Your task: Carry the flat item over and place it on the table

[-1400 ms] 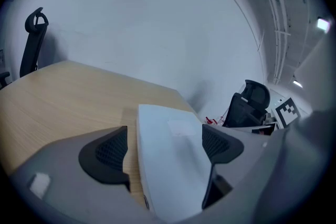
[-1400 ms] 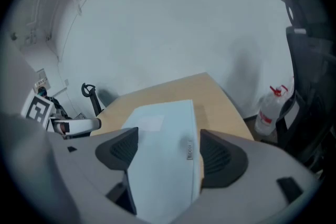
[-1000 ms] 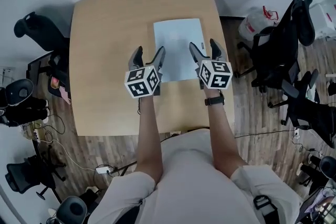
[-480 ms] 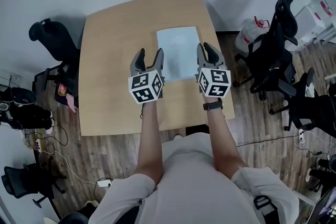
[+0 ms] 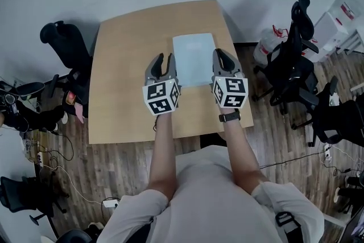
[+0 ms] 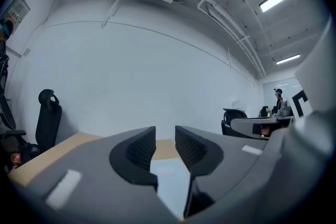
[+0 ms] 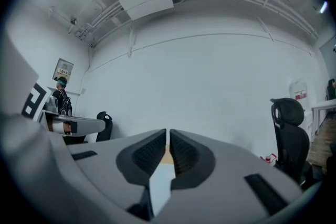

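A pale blue flat sheet (image 5: pixel 193 58) lies flat on the light wooden table (image 5: pixel 125 65), toward its right side. My left gripper (image 5: pixel 162 61) hovers just off the sheet's near left corner; its jaws are closing, a gap still shows between them and nothing is in it. Through that gap in the left gripper view (image 6: pixel 165 147) the sheet (image 6: pixel 169 186) shows on the table below. My right gripper (image 5: pixel 223 57) is beside the sheet's near right edge. Its jaws (image 7: pixel 168 149) are closing to a thin slit with nothing held, and the sheet (image 7: pixel 160 183) shows beneath.
Black office chairs stand left of the table (image 5: pixel 60 42) and to its right (image 5: pixel 296 60). A white bag (image 5: pixel 267 40) sits by the right chairs. Cables (image 5: pixel 51 168) trail over the wooden floor at the left. A person (image 6: pixel 277 97) stands far off.
Both grippers have drawn back from over the sheet's near corners and their jaws have narrowed, the right from wide open to nearly together. The sheet stays flat on the table.
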`<state>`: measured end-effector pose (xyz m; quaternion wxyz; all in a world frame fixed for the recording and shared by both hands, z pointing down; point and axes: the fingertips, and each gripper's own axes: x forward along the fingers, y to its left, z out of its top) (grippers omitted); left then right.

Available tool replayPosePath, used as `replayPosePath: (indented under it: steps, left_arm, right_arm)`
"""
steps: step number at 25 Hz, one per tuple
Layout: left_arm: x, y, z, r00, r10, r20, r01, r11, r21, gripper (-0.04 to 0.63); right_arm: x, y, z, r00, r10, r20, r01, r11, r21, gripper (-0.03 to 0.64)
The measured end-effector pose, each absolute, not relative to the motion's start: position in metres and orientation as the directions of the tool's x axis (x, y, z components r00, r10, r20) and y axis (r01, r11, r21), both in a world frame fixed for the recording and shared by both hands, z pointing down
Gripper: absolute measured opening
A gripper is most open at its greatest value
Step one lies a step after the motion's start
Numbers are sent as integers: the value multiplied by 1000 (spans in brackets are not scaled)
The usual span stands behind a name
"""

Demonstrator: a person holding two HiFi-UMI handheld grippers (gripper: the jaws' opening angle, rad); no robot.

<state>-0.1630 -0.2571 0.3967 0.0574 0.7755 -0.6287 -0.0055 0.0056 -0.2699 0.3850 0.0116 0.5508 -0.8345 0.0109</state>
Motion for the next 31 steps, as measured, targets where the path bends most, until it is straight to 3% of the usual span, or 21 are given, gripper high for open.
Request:
replayPosePath:
  steps: [6, 19, 31]
  left_arm:
    - [-170, -237, 389, 197, -979, 42, -978, -194, 74, 11]
    - [-161, -230, 392, 231, -973, 20, -969, -228, 93, 11]
    - [-154, -288, 463, 224, -964, 141, -966, -200, 166, 11]
  right_arm:
    - [-3, -254, 380, -410, -912, 32, -912, 410, 9, 15]
    - [-7, -239, 370, -431, -902, -9, -901, 430, 47, 12]
    - [5, -293, 430, -422, -900, 111, -903, 428, 32, 14]
